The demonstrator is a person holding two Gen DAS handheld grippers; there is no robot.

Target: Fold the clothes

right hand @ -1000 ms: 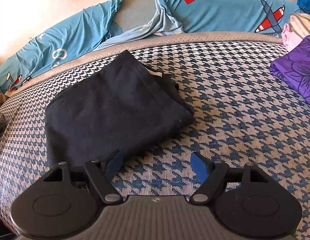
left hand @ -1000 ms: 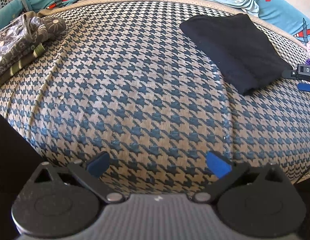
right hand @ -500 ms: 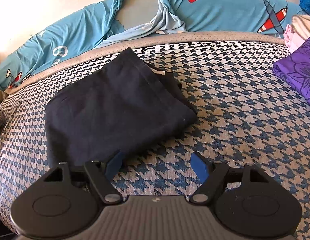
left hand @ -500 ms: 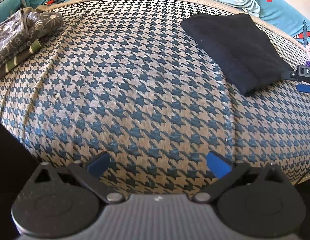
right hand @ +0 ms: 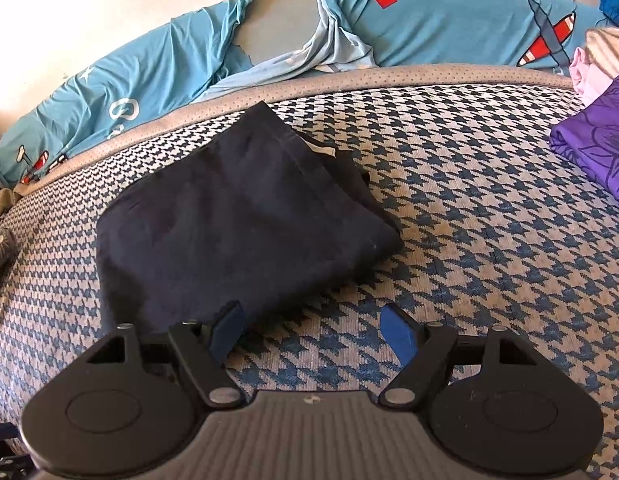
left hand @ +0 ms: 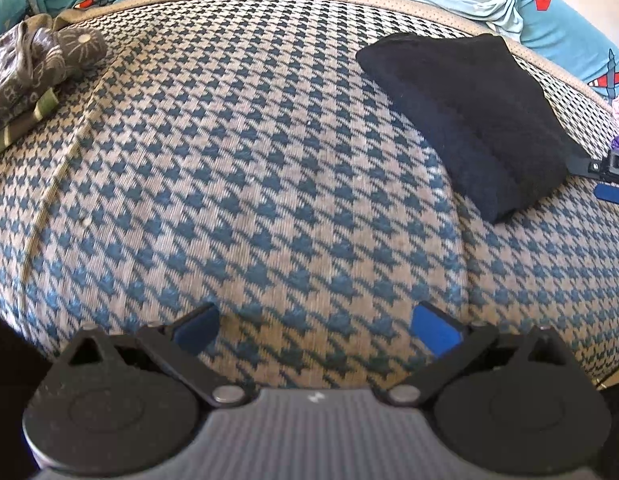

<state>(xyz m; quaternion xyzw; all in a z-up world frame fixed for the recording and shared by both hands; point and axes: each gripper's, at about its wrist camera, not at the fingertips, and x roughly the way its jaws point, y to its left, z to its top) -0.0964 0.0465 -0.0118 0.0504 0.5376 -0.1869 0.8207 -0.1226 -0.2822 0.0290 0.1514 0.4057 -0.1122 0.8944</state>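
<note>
- Far left of your left wrist view: a heap of grey patterned clothes [left hand: 33,68] on the houndstooth mattress [left hand: 237,184], with a green striped piece under it. The same heap shows as a sliver at the left edge of your right wrist view.
- Your left tool [left hand: 315,330] sits low over bare mattress, blue pads spread wide, nothing between them. It is well apart from any garment.
- Along the far edge of the bed: a light blue sheet with an aeroplane print [right hand: 157,68], bunched against the wall.
- Centre of your right wrist view: the folded dark navy garment [right hand: 237,220], lying flat on the mattress as a rough rectangle, layered edges showing on its right side with a small pale tag near the far corner. In your left wrist view it lies upper right [left hand: 473,116].
- Your right tool [right hand: 313,330] is just at the near edge of that garment, pads wide apart and holding nothing. The left pad [right hand: 229,330] overlaps the garment's near hem in view; touching or not, cannot tell. The right pad is over bare mattress.
- Far right: a folded purple floral cloth [right hand: 597,148], with a pink piece [right hand: 585,76] behind it, both well apart from the navy garment.
</note>
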